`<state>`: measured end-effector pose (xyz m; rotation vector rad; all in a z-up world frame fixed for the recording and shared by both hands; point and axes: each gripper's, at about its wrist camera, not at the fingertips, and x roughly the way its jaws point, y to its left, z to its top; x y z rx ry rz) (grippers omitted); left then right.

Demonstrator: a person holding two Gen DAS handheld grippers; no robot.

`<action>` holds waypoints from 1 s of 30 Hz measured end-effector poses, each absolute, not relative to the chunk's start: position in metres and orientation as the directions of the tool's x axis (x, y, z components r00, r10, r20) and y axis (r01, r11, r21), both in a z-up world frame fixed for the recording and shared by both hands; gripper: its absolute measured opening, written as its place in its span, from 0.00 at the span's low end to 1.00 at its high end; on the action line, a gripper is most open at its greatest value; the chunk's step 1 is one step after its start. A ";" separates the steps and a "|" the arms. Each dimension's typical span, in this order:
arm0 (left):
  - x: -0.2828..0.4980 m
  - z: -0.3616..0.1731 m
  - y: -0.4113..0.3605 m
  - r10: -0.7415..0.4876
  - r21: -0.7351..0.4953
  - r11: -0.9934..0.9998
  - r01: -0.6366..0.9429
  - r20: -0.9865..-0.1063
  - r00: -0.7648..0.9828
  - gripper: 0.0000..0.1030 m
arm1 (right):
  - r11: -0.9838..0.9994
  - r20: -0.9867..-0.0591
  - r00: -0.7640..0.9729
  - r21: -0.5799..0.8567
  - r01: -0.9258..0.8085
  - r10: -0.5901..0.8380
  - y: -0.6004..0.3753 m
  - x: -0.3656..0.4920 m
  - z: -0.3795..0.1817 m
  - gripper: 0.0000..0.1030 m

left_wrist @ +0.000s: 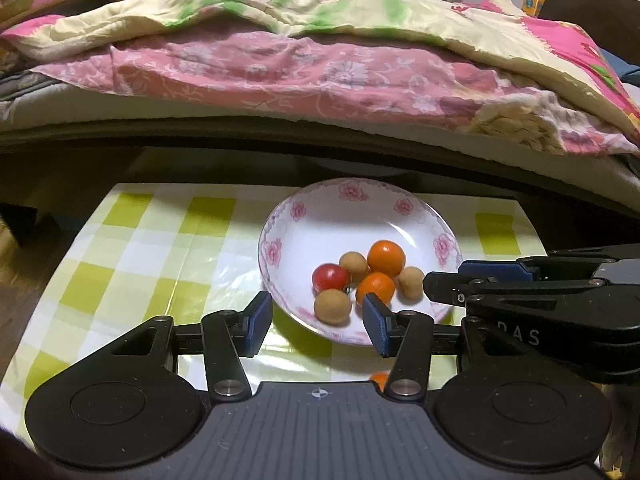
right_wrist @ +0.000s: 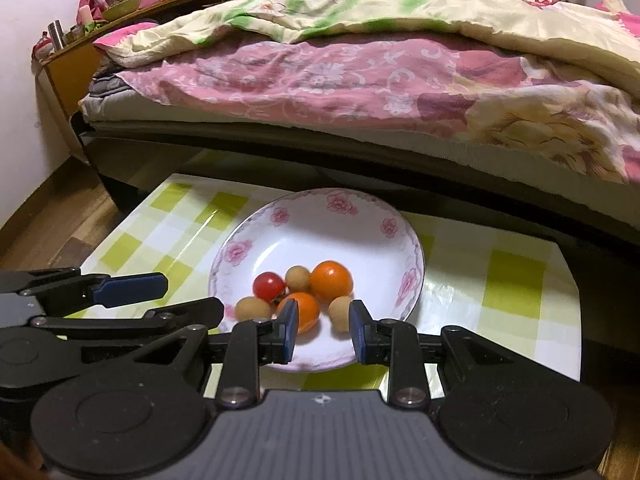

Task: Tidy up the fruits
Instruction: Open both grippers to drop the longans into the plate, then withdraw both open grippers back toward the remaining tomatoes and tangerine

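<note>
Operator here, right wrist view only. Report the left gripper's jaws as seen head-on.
Observer: The left gripper is open. Nothing sits between its pads, and the plate lies just beyond them.
Operator: Check for fruit off the plate.
Observer: One orange fruit seems to lie on the checked table on the near side of the plate, half hidden by the gripper's body.
Operator: Scan the far right.
Observer: A yellow box sits beyond the bed.
</note>
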<state>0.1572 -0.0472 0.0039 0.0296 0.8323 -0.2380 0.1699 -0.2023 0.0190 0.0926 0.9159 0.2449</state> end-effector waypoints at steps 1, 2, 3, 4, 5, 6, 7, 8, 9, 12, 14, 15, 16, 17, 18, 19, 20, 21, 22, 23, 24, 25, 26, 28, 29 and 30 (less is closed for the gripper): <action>0.154 0.004 -0.046 -0.199 -0.067 0.973 0.222 -0.736 0.647 0.56 | 0.968 -0.774 0.583 0.183 -0.169 0.248 -0.201 0.167 0.020 0.30; 0.151 0.005 -0.046 -0.199 -0.067 0.972 0.223 -0.737 0.646 0.56 | 0.969 -0.775 0.583 0.181 -0.168 0.246 -0.201 0.164 0.020 0.30; 0.149 0.005 -0.046 -0.198 -0.065 0.972 0.224 -0.738 0.645 0.56 | 0.969 -0.776 0.582 0.178 -0.169 0.244 -0.200 0.161 0.021 0.30; 0.146 0.006 -0.045 -0.197 -0.064 0.972 0.224 -0.739 0.644 0.56 | 0.970 -0.776 0.582 0.175 -0.170 0.242 -0.199 0.157 0.022 0.30; 0.143 0.006 -0.045 -0.196 -0.061 0.972 0.225 -0.739 0.645 0.56 | 0.970 -0.776 0.583 0.174 -0.170 0.242 -0.198 0.155 0.022 0.30; 0.140 0.007 -0.044 -0.194 -0.058 0.972 0.226 -0.739 0.646 0.56 | 0.970 -0.775 0.583 0.176 -0.171 0.243 -0.197 0.152 0.023 0.30; 0.137 0.008 -0.043 -0.193 -0.056 0.972 0.227 -0.738 0.647 0.56 | 0.969 -0.775 0.582 0.178 -0.171 0.245 -0.196 0.149 0.024 0.30; 0.135 0.008 -0.042 -0.192 -0.054 0.972 0.227 -0.738 0.647 0.56 | 0.969 -0.775 0.582 0.181 -0.171 0.247 -0.195 0.146 0.024 0.30; 0.132 0.009 -0.042 -0.193 -0.054 0.972 0.228 -0.738 0.647 0.56 | 0.968 -0.774 0.582 0.182 -0.171 0.248 -0.195 0.143 0.025 0.30; 0.125 0.010 -0.039 -0.193 -0.053 0.972 0.230 -0.740 0.644 0.56 | 0.968 -0.776 0.579 0.185 -0.171 0.250 -0.193 0.138 0.026 0.30; 0.120 0.010 -0.039 -0.191 -0.049 0.972 0.231 -0.741 0.643 0.56 | 0.967 -0.778 0.574 0.187 -0.175 0.254 -0.190 0.132 0.027 0.30; 0.118 0.010 -0.038 -0.188 -0.045 0.972 0.232 -0.743 0.642 0.56 | 0.966 -0.779 0.573 0.187 -0.177 0.256 -0.189 0.129 0.027 0.30; 0.116 0.010 -0.038 -0.187 -0.043 0.972 0.233 -0.744 0.641 0.56 | 0.966 -0.780 0.571 0.188 -0.177 0.256 -0.188 0.126 0.027 0.30; 0.113 0.010 -0.037 -0.186 -0.043 0.972 0.233 -0.745 0.640 0.55 | 0.966 -0.782 0.568 0.189 -0.177 0.257 -0.187 0.123 0.027 0.30; 0.111 0.010 -0.036 -0.187 -0.045 0.972 0.233 -0.747 0.638 0.54 | 0.965 -0.783 0.566 0.191 -0.177 0.259 -0.186 0.121 0.027 0.30; 0.109 0.010 -0.035 -0.188 -0.046 0.972 0.232 -0.747 0.637 0.54 | 0.965 -0.783 0.565 0.192 -0.179 0.260 -0.185 0.119 0.027 0.30; 0.107 0.010 -0.033 -0.188 -0.048 0.972 0.231 -0.748 0.637 0.54 | 0.965 -0.783 0.564 0.192 -0.180 0.261 -0.184 0.117 0.027 0.30; 0.104 0.010 -0.032 -0.188 -0.049 0.972 0.231 -0.748 0.636 0.54 | 0.964 -0.784 0.562 0.193 -0.182 0.263 -0.183 0.115 0.027 0.30; 0.103 0.010 -0.032 -0.188 -0.049 0.972 0.230 -0.749 0.635 0.54 | 0.963 -0.785 0.559 0.195 -0.184 0.265 -0.182 0.113 0.027 0.30; 0.101 0.010 -0.031 -0.188 -0.049 0.972 0.229 -0.751 0.634 0.54 | 0.963 -0.786 0.557 0.196 -0.186 0.268 -0.181 0.111 0.027 0.30; 0.099 0.010 -0.030 -0.188 -0.050 0.972 0.229 -0.752 0.632 0.54 | 0.962 -0.787 0.555 0.198 -0.188 0.270 -0.180 0.109 0.027 0.30; 0.097 0.010 -0.029 -0.187 -0.050 0.972 0.229 -0.753 0.631 0.54 | 0.962 -0.788 0.552 0.199 -0.190 0.272 -0.179 0.108 0.027 0.30; 0.095 0.010 -0.028 -0.187 -0.050 0.972 0.228 -0.755 0.629 0.54 | 0.961 -0.790 0.549 0.199 -0.192 0.273 -0.178 0.106 0.027 0.30; 0.091 0.009 -0.027 -0.185 -0.051 0.973 0.226 -0.757 0.627 0.54 | 0.961 -0.792 0.545 0.199 -0.194 0.274 -0.176 0.103 0.026 0.30; 0.090 0.009 -0.026 -0.184 -0.049 0.973 0.226 -0.758 0.626 0.54 | 0.960 -0.794 0.543 0.198 -0.196 0.275 -0.176 0.102 0.026 0.30; 0.088 0.008 -0.025 -0.183 -0.048 0.973 0.227 -0.759 0.625 0.54 | 0.960 -0.795 0.541 0.198 -0.198 0.276 -0.175 0.100 0.026 0.30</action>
